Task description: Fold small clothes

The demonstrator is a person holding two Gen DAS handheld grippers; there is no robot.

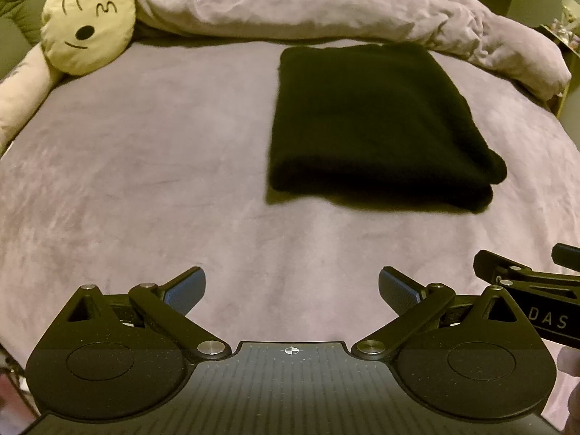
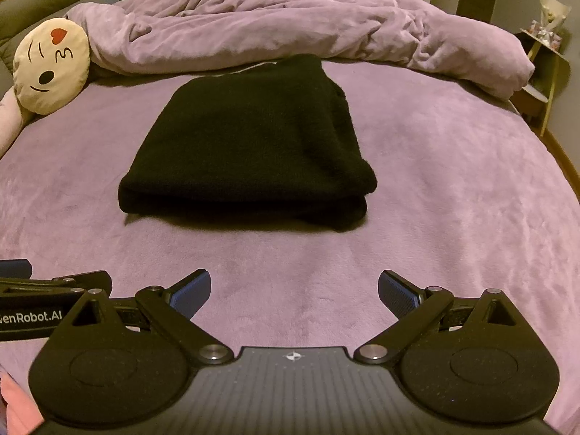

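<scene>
2 grippers: the left gripper (image 1: 291, 291) and right gripper (image 2: 294, 293) hover side by side, jaws spread wide, gripping nothing.
Hidden: black weave shows no detail; the far edge blurs into the rumpled duvet (image 2: 290, 25).
Garment: the black garment (image 2: 250, 145) lies folded in 2 layers on the purple bedsheet (image 2: 453, 199).
Place: ahead of both grippers, well apart from the fingertips.
Left of garment: round face cushion (image 1: 88, 21).

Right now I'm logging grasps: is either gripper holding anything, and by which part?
Nothing is held. The left gripper and right gripper are both open over the bed sheet, short of the folded black sweater.
</scene>
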